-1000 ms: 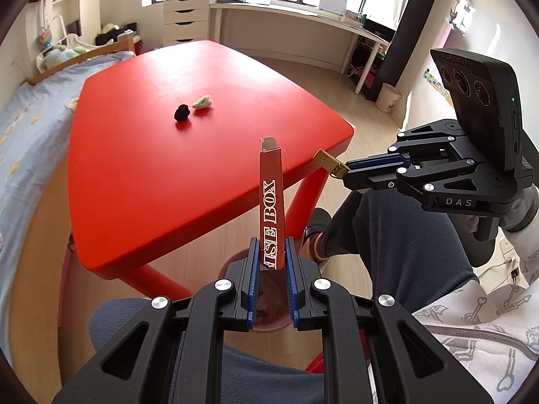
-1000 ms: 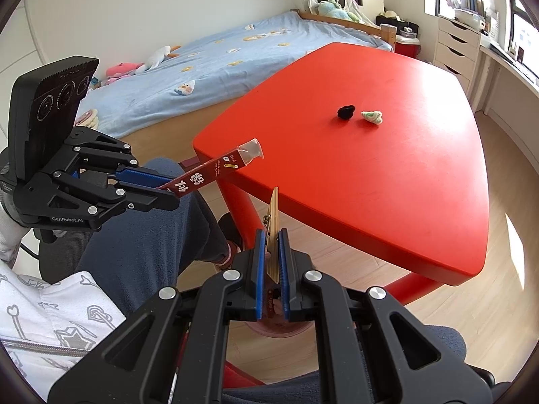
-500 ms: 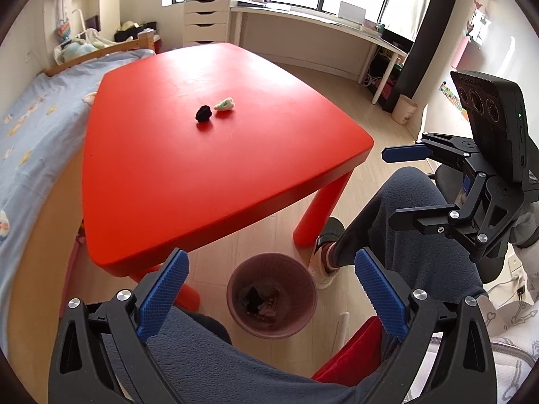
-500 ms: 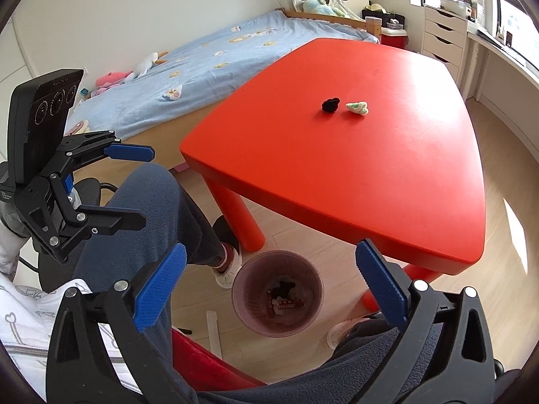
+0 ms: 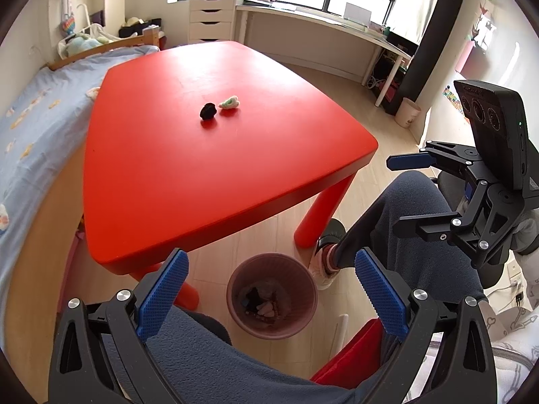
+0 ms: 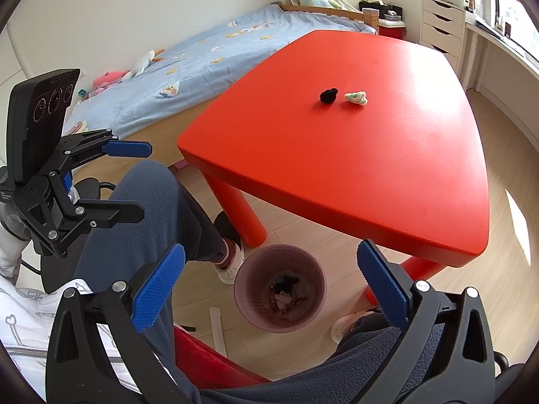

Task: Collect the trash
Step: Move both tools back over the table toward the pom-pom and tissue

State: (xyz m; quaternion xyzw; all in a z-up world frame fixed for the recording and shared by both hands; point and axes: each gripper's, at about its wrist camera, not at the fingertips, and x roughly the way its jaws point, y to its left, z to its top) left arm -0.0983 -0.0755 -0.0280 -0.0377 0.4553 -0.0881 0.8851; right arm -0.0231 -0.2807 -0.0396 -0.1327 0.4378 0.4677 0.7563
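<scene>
A brown waste bin [image 5: 272,294] with several scraps inside stands on the floor below the red table [image 5: 219,155]; it also shows in the right wrist view [image 6: 280,293]. My left gripper [image 5: 269,271] is open and empty above the bin. My right gripper [image 6: 269,269] is open and empty above it too. On the table lie a black crumpled scrap [image 5: 208,110] and a pale green-white scrap [image 5: 229,102], side by side, also in the right wrist view: black scrap [image 6: 328,95], pale scrap [image 6: 355,97].
The person's legs in dark trousers [image 5: 397,235] flank the bin. A blue bed [image 6: 215,57] runs along the table's far side. A red seat [image 6: 209,363] is beneath me. A white drawer unit [image 5: 211,18] and desk [image 5: 320,27] stand by the windows.
Both grippers opened. The red box left my left gripper and the tan piece left my right gripper; both are gone from view. Both grippers rose slightly.
</scene>
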